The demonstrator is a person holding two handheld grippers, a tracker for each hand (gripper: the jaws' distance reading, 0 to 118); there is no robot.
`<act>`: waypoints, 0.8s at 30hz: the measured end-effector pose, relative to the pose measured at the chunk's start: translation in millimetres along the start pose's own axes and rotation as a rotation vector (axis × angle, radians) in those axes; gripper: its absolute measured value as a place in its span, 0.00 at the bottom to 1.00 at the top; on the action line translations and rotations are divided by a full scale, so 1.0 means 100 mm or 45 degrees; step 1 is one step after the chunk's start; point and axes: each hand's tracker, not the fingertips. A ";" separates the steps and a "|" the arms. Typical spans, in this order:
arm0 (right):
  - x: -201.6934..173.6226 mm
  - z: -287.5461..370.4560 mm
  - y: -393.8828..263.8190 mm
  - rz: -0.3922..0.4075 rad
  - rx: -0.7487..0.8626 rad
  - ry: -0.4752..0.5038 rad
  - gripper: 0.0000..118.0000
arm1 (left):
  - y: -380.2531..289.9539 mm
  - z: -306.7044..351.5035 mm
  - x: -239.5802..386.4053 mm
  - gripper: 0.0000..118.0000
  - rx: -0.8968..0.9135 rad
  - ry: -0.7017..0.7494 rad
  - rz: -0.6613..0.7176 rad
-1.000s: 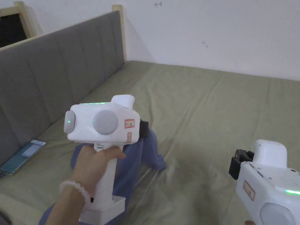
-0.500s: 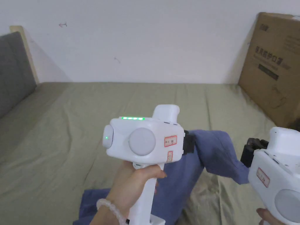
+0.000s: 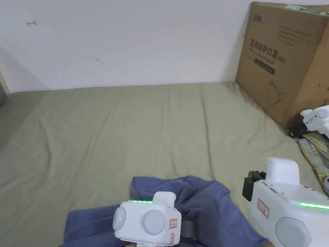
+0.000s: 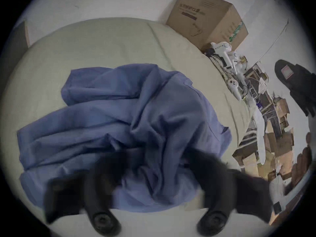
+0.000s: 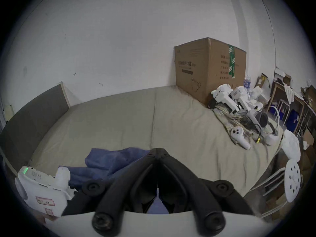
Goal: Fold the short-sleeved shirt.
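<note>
Crumpled blue shirt (image 4: 130,129) lies on the bed (image 3: 128,128) directly under the left gripper (image 4: 150,162), whose blurred jaws seem to pinch its fabric, while the right gripper (image 5: 158,152), jaws closed and empty, hovers just beside its right edge.

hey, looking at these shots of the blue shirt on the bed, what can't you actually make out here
- Left tongs: in the left gripper view, motion blur and bunched cloth hide whether the tips pinch the blue shirt.
- Shirt's near part: cut off by the head view's bottom edge and covered by both white gripper bodies.
- Sleeves and collar: the shirt lies crumpled, so I cannot pick them out.
- Right tongs: tips meet, closed; whether they touch the shirt behind them is unclear.
</note>
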 end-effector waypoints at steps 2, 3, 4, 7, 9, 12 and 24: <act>-0.08 -0.02 -0.02 0.016 -0.014 0.028 0.01 | 0.01 0.20 -0.10 0.96 0.095 0.003 0.019; -0.12 -0.03 -0.02 0.030 -0.018 0.037 0.01 | 0.02 0.30 -0.15 0.95 0.111 0.001 0.033; -0.15 -0.03 -0.02 0.041 -0.018 0.042 0.01 | 0.04 0.40 -0.20 0.95 0.115 0.005 0.045; -0.27 -0.04 -0.02 0.057 -0.019 0.075 0.01 | -0.01 0.76 -0.45 0.47 0.228 0.033 0.124; -0.35 -0.05 -0.03 0.057 -0.026 0.099 0.01 | -0.13 0.95 -0.64 0.01 0.284 0.109 0.171; -0.46 -0.11 -0.10 0.070 -0.055 0.146 0.01 | -0.41 1.02 -0.98 0.00 0.204 0.236 0.199; -0.71 -0.62 -0.21 0.107 -0.183 0.154 0.01 | -0.29 0.92 -2.21 0.91 0.150 0.519 0.455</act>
